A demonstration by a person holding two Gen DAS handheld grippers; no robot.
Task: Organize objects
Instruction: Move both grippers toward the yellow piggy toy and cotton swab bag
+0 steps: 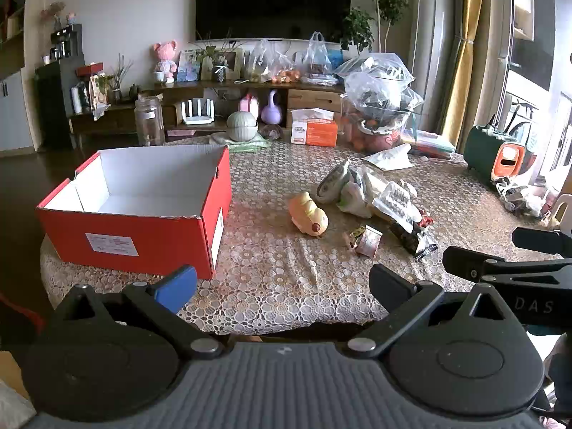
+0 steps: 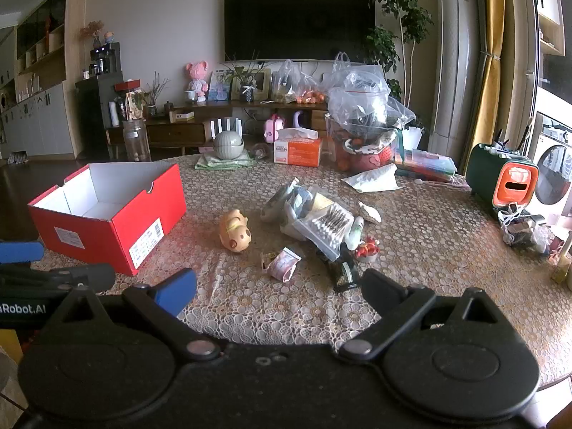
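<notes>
An open red box (image 1: 143,228) with a white, empty inside stands at the table's left; it also shows in the right wrist view (image 2: 114,221). A yellow toy pig (image 1: 308,218) (image 2: 235,230) lies mid-table. Right of it lies a pile of plastic bags and packets (image 1: 371,193) (image 2: 314,218), a small pink packet (image 1: 368,241) (image 2: 283,264), a black packet (image 2: 343,268) and a small red figure (image 2: 368,248). My left gripper (image 1: 282,282) is open and empty above the table's near edge. My right gripper (image 2: 279,286) is open and empty, beside it to the right.
A lace cloth (image 1: 279,286) covers the table. At the back stand a glass jar (image 1: 149,121), a grey-green bowl (image 1: 242,127), a tissue box (image 1: 314,130) and stacked clear bags (image 1: 379,107). A green and orange case (image 2: 500,178) sits at the right edge.
</notes>
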